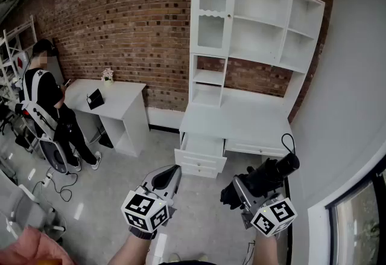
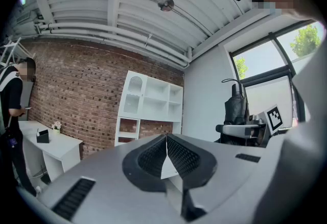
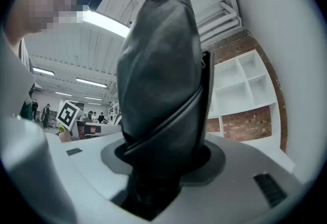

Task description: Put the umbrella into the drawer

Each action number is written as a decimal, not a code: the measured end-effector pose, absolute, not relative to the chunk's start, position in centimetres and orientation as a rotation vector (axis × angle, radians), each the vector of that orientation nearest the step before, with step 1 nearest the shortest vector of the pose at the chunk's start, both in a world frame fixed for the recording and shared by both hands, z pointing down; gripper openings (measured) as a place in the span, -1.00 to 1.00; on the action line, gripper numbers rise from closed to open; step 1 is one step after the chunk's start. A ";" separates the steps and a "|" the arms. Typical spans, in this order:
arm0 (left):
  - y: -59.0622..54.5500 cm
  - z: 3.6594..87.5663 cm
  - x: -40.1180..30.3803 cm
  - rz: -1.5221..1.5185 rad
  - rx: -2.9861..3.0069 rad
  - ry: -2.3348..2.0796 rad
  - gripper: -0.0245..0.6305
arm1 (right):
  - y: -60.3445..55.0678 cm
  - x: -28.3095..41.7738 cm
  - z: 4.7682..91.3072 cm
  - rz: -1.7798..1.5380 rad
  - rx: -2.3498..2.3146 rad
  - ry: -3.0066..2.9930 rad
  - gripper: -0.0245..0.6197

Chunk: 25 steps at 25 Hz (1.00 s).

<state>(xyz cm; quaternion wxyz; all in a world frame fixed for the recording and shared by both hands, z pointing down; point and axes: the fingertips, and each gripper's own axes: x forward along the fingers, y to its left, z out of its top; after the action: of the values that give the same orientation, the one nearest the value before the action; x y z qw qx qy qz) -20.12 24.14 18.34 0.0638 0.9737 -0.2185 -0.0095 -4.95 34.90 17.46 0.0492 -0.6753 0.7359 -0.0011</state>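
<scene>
left gripper [image 1: 174, 171] closed, empty; right gripper [image 1: 246, 190] clamps folded black umbrella [image 1: 274, 172]; white drawer [image 1: 202, 148] open ahead.

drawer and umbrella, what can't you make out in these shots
- Inside of the drawer: head view, too small and far off to tell what it holds.
- The drawer itself: left gripper view, hidden behind the left gripper body; right gripper view, blocked by the umbrella.
- The umbrella's gripped end: right gripper view, lost in shadow between the jaws.
</scene>
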 end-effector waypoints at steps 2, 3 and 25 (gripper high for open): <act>24.2 18.5 -20.0 -0.026 2.946 -0.670 -0.90 | 34.9 -4.8 17.8 -0.004 -2.061 2.245 -0.30; 24.2 18.6 -20.0 -0.025 2.947 -0.674 -0.90 | 35.0 -4.7 17.9 -0.004 -2.063 2.247 -0.30; 25.9 17.7 -19.1 -0.021 2.951 -0.717 -0.90 | 37.2 -2.4 16.6 0.009 -2.012 2.211 -0.30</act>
<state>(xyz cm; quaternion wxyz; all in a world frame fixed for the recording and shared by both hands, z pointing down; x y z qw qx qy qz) -19.09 25.92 17.74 0.0522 0.9704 -0.2357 -0.0070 -2.40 37.22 16.64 0.0759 -0.6711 0.7374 0.0032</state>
